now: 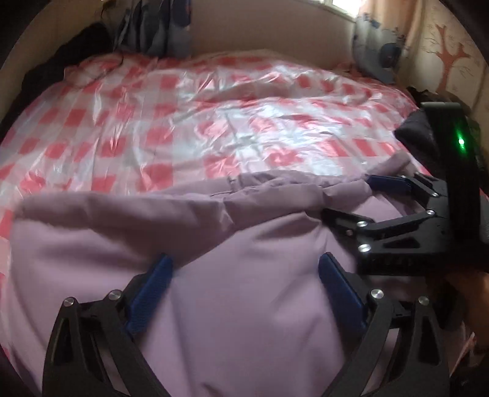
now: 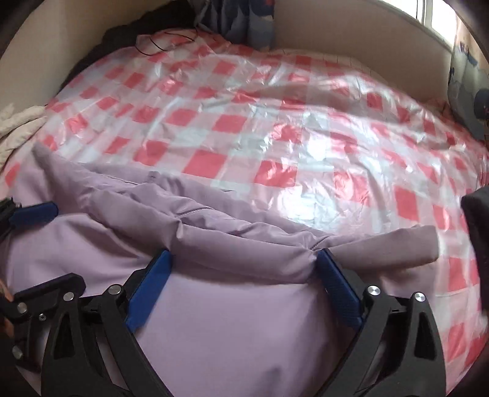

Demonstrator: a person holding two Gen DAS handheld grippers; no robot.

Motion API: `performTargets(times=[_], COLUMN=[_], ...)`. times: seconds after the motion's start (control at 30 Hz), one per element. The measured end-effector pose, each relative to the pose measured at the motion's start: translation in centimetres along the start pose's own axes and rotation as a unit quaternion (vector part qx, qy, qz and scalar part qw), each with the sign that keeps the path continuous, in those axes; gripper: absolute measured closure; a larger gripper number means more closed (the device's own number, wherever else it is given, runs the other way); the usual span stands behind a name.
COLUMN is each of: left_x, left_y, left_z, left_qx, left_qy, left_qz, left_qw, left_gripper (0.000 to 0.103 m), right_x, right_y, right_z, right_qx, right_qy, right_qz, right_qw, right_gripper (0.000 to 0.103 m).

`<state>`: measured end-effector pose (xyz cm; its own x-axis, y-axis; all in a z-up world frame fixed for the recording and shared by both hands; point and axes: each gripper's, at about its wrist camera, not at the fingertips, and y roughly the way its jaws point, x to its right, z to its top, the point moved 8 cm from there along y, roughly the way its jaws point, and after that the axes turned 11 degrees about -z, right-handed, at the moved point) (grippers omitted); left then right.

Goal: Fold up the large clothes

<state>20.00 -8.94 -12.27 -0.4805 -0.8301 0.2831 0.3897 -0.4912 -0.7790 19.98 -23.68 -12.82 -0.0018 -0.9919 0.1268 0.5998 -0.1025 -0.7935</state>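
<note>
A large lilac padded garment (image 1: 232,274) lies on the near part of the bed, its far edge bunched into folds; it also shows in the right wrist view (image 2: 232,305). My left gripper (image 1: 244,265) is open, its blue pads resting on the fabric, one on each side of a smooth bulge. My right gripper (image 2: 244,262) is open too, its blue pads pressed against the bunched fold. The right gripper also shows at the right of the left wrist view (image 1: 351,198), and one left fingertip (image 2: 33,212) shows at the left edge of the right wrist view.
A shiny red-and-white checked plastic sheet (image 1: 183,116) covers the bed (image 2: 275,122). Grey-blue pillows (image 1: 159,27) lean on the beige headboard at the back. A dark item (image 2: 476,232) lies at the right edge. A thin black cord (image 2: 159,42) lies at the far left.
</note>
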Motion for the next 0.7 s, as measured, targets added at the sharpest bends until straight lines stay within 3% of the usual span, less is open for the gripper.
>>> performTargets(times=[0.1, 0.2, 0.23, 0.33, 0.4, 0.5, 0.53, 0.57, 0.6, 0.7], left_x=[-2.8, -2.6, -2.3, -3.2, -5.7, -10.8, -12.1, -13.0, -13.7, -14.1], left_y=[1.6, 1.4, 0.1, -5.2, -6.5, -4.3, -3.2, -1.9, -1.1, 0.3], left_z=[0.3, 0.5, 0.6, 2.4, 3.5, 2.6, 1.5, 0.6, 0.0, -0.6], left_qx=[0.003, -0.005, 0.005, 0.074, 0.086, 0.053, 0.041, 0.031, 0.03, 0.022], left_qy=[-0.051, -0.04, -0.041, -0.037, -0.045, -0.108, -0.129, -0.153, -0.168, -0.169], left_qz=[-0.016, -0.01, -0.003, 0.017, 0.057, 0.071, 0.063, 0.043, 0.034, 0.038], left_qw=[0.9986, 0.9991, 0.9991, 0.9964, 0.9936, 0.9902, 0.9889, 0.9868, 0.9847, 0.9847], left_gripper=[0.018, 0.018, 0.018, 0.017, 0.016, 0.016, 0.016, 0.016, 0.015, 0.014], right_x=[2.0, 2.1, 2.2, 1.4, 0.1, -0.8, -1.0, -1.0, -0.6, -0.5], right_y=[4.1, 4.6, 3.6, -2.2, -2.9, 2.5, 4.8, 6.9, 7.5, 8.6], right_z=[0.1, -0.1, 0.3, 3.4, 4.8, 4.0, 2.9, 2.1, 2.2, 1.9], right_qx=[-0.05, -0.071, -0.059, 0.048, 0.065, -0.014, -0.048, -0.081, -0.085, -0.105], right_qy=[0.066, 0.059, 0.055, 0.045, 0.014, -0.012, -0.013, 0.026, 0.053, 0.051], right_qz=[0.039, 0.036, 0.029, 0.037, 0.02, -0.012, -0.005, 0.039, 0.05, 0.048], right_qw=[0.996, 0.995, 0.996, 0.997, 0.998, 1.0, 0.999, 0.996, 0.994, 0.992], right_gripper=[0.007, 0.007, 0.008, 0.007, 0.007, 0.007, 0.007, 0.007, 0.007, 0.007])
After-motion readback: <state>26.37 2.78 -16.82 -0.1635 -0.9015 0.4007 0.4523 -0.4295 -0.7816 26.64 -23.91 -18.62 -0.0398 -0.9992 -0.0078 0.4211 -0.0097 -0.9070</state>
